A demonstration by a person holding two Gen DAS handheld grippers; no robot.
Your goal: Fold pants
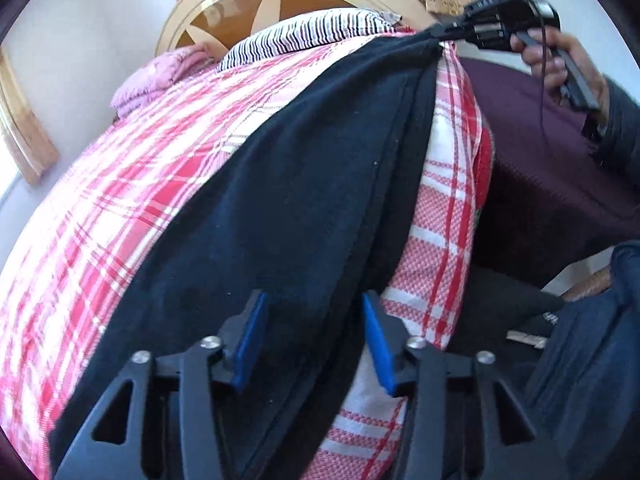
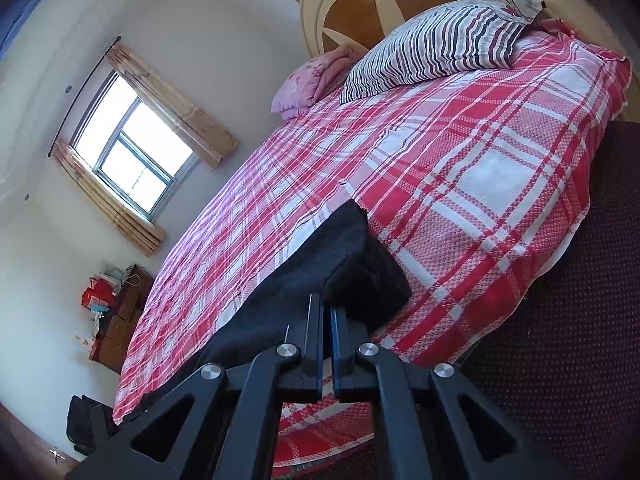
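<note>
A bed (image 2: 500, 184) with a red plaid cover carried the dark pants (image 1: 304, 184), their long axis running toward the headboard (image 1: 224, 12). The left tool (image 1: 314, 332) stood open over their near end. The right tool (image 2: 327, 344) was clamped on their headboard-side end.

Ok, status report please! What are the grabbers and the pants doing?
Left gripper jaws open over the dark pants. Right gripper shut on the pants' far end. Pants stretched along the plaid bed. Nothing in the way.
</note>
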